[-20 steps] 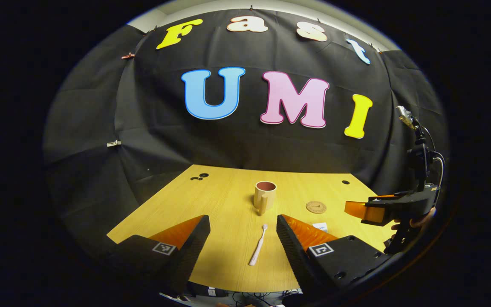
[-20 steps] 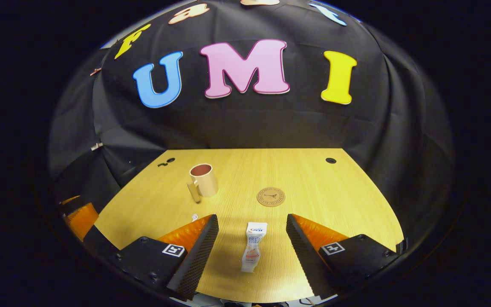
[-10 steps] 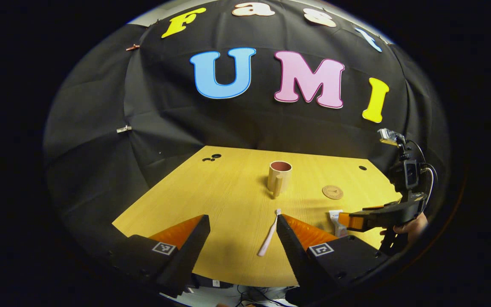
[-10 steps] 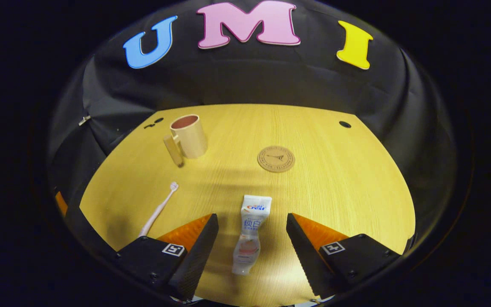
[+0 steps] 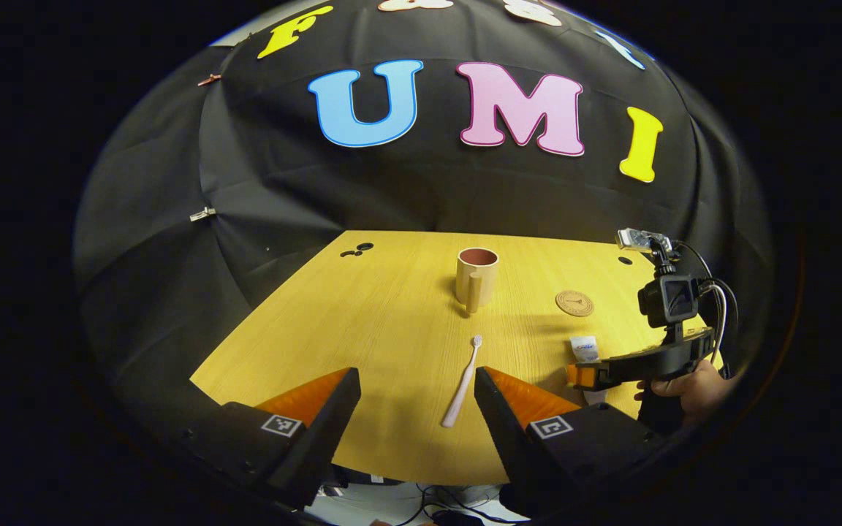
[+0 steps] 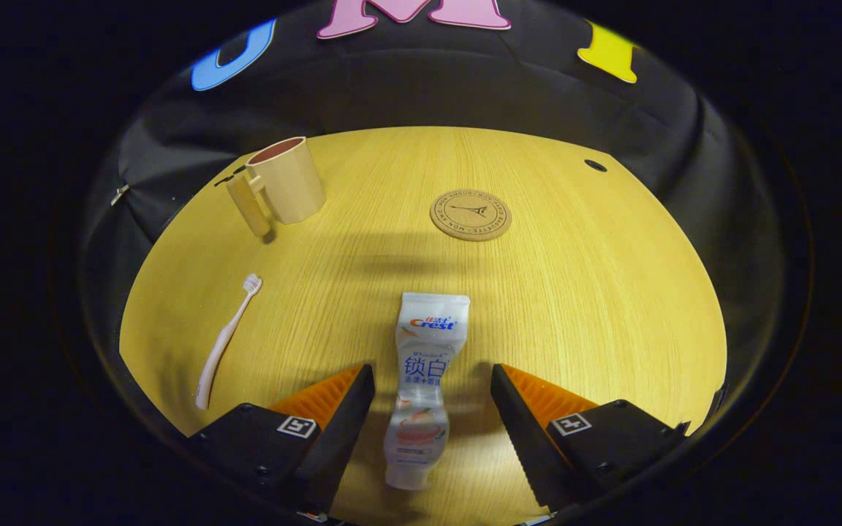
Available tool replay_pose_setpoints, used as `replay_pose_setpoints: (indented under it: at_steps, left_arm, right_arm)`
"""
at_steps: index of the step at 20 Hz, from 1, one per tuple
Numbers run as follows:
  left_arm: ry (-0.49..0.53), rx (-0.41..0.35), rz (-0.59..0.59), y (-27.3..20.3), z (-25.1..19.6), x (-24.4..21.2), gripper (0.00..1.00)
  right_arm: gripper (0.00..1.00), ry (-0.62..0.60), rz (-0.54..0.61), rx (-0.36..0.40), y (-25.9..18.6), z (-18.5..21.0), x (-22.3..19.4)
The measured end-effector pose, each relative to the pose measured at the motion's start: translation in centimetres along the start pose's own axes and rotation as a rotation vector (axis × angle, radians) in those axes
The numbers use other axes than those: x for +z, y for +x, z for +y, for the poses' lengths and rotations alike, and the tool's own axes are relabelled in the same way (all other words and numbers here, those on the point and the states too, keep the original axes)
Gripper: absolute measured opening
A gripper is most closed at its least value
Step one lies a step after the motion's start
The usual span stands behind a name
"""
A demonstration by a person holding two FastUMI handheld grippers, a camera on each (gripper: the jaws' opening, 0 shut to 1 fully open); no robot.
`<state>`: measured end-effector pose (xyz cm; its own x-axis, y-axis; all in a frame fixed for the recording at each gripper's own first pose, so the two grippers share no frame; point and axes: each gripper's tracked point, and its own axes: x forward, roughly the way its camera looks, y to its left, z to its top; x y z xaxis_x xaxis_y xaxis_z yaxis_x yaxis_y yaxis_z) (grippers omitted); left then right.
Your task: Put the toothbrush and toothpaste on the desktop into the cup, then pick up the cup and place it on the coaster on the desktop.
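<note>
Both tools gape: right tool [image 6: 432,380] straddles toothpaste [image 6: 423,380].

Tabletop [image 6: 574,307]: light wood grain, smooth, slight sheen. Cup [image 6: 286,183]: matt beige plastic look, smooth, reddish inside. Coaster [image 6: 471,215]: cork-like, matt, printed. Toothpaste [image 6: 425,380]: glossy soft plastic tube. Toothbrush [image 6: 225,342]: pale smooth plastic, bristled head. Booth wall [image 5: 304,197]: matt black cloth, creased. Right tool's fingers [image 6: 340,431]: ribbed, rough inner faces, matt plastic bodies.
</note>
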<state>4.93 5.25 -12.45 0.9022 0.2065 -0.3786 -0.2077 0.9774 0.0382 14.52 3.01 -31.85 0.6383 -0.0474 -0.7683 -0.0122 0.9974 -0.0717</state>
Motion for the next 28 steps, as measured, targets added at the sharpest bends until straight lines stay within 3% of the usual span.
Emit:
replay_pose_setpoints:
  at_steps: [3, 4, 5, 6, 8, 9, 10, 14, 24, 25, 26, 28]
  left_arm:
    - [-0.004, 0.004, -0.004, 0.0, 0.3, 0.1, 0.97]
    - [-0.005, 0.006, -0.004, 0.0, 0.4, 0.2, 0.97]
    - [-0.006, 0.008, -0.004, -0.1, 0.5, 0.2, 0.97]
    - [-0.007, 0.010, -0.003, -0.1, 0.6, 0.1, 0.97]
    - [-0.011, 0.013, -0.002, -0.2, 0.7, -0.1, 0.98]
    - [-0.013, 0.016, 0.000, -0.1, 0.8, -0.2, 0.97]
    - [-0.018, 0.019, 0.003, -0.1, 0.8, -0.3, 0.97]
    - [-0.027, 0.011, 0.026, 0.6, 0.5, -1.2, 0.97]
    - [-0.065, -0.081, 0.132, 6.7, -1.2, -2.2, 0.98]
    - [-0.059, -0.099, 0.153, 7.5, -1.6, -2.6, 0.98]
    - [-0.048, -0.106, 0.169, 8.3, -1.7, -2.9, 0.98]
    - [-0.017, -0.121, 0.213, 9.8, -2.2, -3.7, 0.98]
  right_arm:
    - [1.00, 0.003, -0.011, -0.015, 0.0, -0.2, 0.3]
    - [0.94, 0.004, -0.004, -0.011, 0.2, -0.2, 0.4]
    - [0.69, 0.005, -0.007, -0.014, 0.0, -0.3, 0.6]
    - [0.51, 0.007, 0.000, -0.015, 0.1, -0.4, 0.4]
    - [0.45, -0.009, 0.001, -0.004, -0.1, -0.4, 0.6]
    - [0.24, -0.018, 0.006, 0.005, -0.3, -0.4, 0.6]
    - [0.36, -0.018, 0.012, 0.016, 0.0, -0.4, 0.5]
    - [0.22, -0.026, 0.039, 0.055, -0.7, -1.2, 0.4]
    - [0.22, -0.070, -0.076, 0.114, -6.6, -5.6, 3.6]
    - [0.10, -0.067, -0.082, 0.119, -7.2, -6.2, 3.7]
    - [0.22, -0.062, -0.090, 0.121, -7.8, -6.8, 3.8]
    - [0.22, -0.049, -0.103, 0.128, -8.9, -7.9, 3.9]
